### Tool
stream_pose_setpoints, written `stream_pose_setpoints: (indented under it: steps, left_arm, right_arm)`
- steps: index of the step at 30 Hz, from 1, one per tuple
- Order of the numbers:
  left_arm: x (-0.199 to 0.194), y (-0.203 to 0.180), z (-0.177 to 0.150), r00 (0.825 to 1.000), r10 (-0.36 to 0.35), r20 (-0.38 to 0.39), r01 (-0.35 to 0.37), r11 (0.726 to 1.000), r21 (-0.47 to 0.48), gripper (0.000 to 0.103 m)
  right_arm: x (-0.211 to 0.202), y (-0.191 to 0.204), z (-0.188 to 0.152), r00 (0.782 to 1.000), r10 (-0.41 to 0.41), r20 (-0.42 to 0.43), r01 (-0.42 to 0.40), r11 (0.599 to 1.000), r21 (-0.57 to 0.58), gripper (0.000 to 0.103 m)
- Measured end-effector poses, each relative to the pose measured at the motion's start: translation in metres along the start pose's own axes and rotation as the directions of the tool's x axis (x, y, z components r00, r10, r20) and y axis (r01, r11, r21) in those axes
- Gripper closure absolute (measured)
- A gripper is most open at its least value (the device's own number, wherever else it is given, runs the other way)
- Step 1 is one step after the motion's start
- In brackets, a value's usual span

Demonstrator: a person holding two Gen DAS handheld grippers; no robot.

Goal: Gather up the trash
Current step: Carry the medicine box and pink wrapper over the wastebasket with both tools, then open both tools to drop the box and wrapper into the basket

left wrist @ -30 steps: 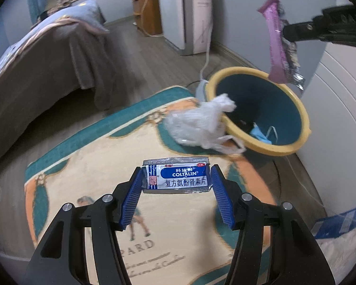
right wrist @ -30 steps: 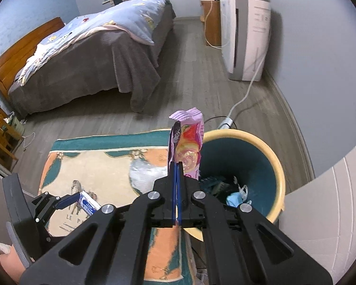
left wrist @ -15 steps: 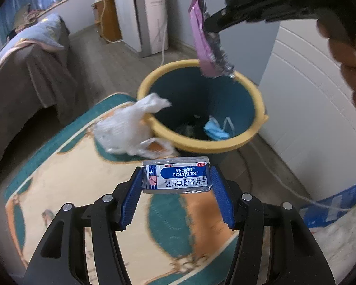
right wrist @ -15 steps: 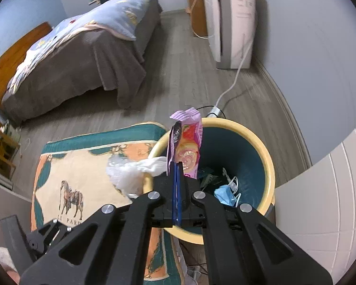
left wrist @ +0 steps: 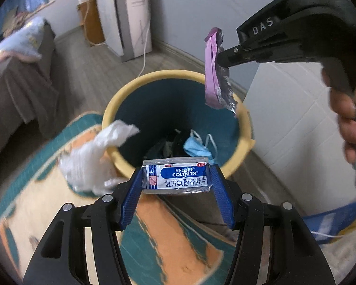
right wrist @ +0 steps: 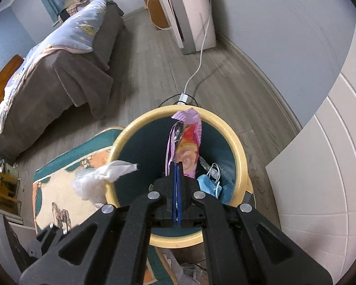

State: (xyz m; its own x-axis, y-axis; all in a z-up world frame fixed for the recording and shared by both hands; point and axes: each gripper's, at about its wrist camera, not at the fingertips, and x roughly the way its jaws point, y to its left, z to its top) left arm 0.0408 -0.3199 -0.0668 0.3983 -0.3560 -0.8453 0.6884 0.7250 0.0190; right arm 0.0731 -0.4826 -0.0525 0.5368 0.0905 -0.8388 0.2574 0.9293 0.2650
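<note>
A yellow-rimmed teal trash bin (left wrist: 245, 128) stands on the floor, also seen in the right wrist view (right wrist: 239, 152). It holds a blue face mask (left wrist: 197, 148) and dark scraps. My left gripper (left wrist: 176, 178) is shut on a silver-blue Coltalin pill packet (left wrist: 178, 179), held just before the bin's near rim. My right gripper (right wrist: 176, 180) is shut on a pink snack wrapper (right wrist: 186, 147), which hangs over the bin's mouth; the wrapper also shows in the left wrist view (left wrist: 214, 80). A white plastic bag (left wrist: 95, 156) drapes over the bin's left rim.
A patterned rug (left wrist: 35, 201) lies beside the bin. A bed (right wrist: 59, 66) stands at the left. A white appliance (right wrist: 189, 9) with a cord on the wood floor stands at the back. A white panelled wall (right wrist: 320, 166) is at the right.
Both grippers have moved closer to the bin. The pink wrapper now hangs over the bin's opening, and the pill packet has come up to the near rim.
</note>
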Motion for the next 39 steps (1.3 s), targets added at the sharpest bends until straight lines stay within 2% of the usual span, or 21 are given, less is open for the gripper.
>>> stream_pose_setpoints:
  steps: [6, 10, 13, 15, 16, 17, 18, 19, 21, 23, 25, 30, 39]
  left_arm:
    - [0.031, 0.007, 0.023, 0.999, 0.033, -0.029, -0.032, 0.999, 0.035, 0.044]
    - [0.033, 0.015, 0.039, 0.999, 0.039, 0.019, -0.04, 0.997, 0.06, 0.043]
    - [0.026, 0.028, 0.049, 0.997, 0.044, 0.066, -0.047, 0.998, 0.031, 0.023]
    - [0.02, 0.041, 0.052, 0.995, 0.044, 0.094, -0.044, 0.999, 0.005, 0.022]
    - [0.018, 0.045, 0.053, 0.994, 0.048, 0.098, -0.048, 0.999, -0.003, 0.02]
    - [0.015, 0.053, 0.053, 0.993, 0.06, 0.102, -0.058, 0.998, -0.02, 0.014]
    - [0.012, 0.058, 0.052, 0.992, 0.064, 0.108, -0.061, 0.998, -0.032, 0.012]
    - [0.009, 0.064, 0.051, 0.991, 0.065, 0.118, -0.06, 0.997, -0.047, 0.011]
    - [0.001, 0.078, 0.047, 0.989, 0.07, 0.129, -0.059, 0.995, -0.085, 0.01]
    - [-0.006, 0.089, 0.041, 0.987, 0.08, 0.138, -0.064, 0.991, -0.115, 0.009]
    - [-0.013, 0.1, 0.035, 0.985, 0.1, 0.14, -0.08, 0.986, -0.144, 0.008]
    - [-0.029, 0.133, 0.012, 0.983, 0.144, 0.115, -0.118, 0.971, -0.21, 0.008]
    - [-0.074, 0.169, -0.034, 0.972, 0.229, 0.045, -0.213, 0.951, -0.225, 0.007]
  right_arm:
    - [0.012, -0.011, 0.0, 1.0, 0.007, -0.022, -0.006, 0.999, 0.05, 0.103]
    - [0.018, -0.014, 0.0, 1.0, 0.014, -0.027, -0.012, 0.998, 0.068, 0.103]
    - [0.017, -0.015, 0.002, 1.0, 0.022, -0.01, -0.021, 0.997, 0.08, 0.102]
    - [0.017, -0.015, 0.003, 1.0, 0.026, -0.006, -0.026, 0.996, 0.088, 0.1]
    - [0.018, -0.015, 0.003, 1.0, 0.025, -0.006, -0.024, 0.996, 0.088, 0.092]
    - [0.018, -0.014, 0.003, 1.0, 0.02, -0.006, -0.02, 0.996, 0.087, 0.084]
    - [0.017, -0.012, 0.003, 1.0, 0.016, -0.003, -0.015, 0.996, 0.085, 0.063]
    - [0.016, -0.011, 0.004, 1.0, 0.011, 0.002, -0.011, 0.996, 0.083, 0.054]
    - [0.015, -0.009, 0.004, 1.0, 0.006, 0.007, -0.007, 0.997, 0.076, 0.052]
    - [0.013, -0.005, 0.004, 1.0, 0.006, 0.011, -0.007, 0.997, 0.072, 0.04]
    - [0.011, -0.002, 0.005, 1.0, 0.004, 0.02, -0.005, 0.998, 0.066, 0.019]
    - [0.01, 0.015, 0.006, 1.0, 0.0, 0.026, -0.001, 1.0, 0.025, 0.006]
    - [0.023, 0.073, -0.001, 1.0, -0.003, -0.017, 0.001, 0.997, -0.083, 0.006]
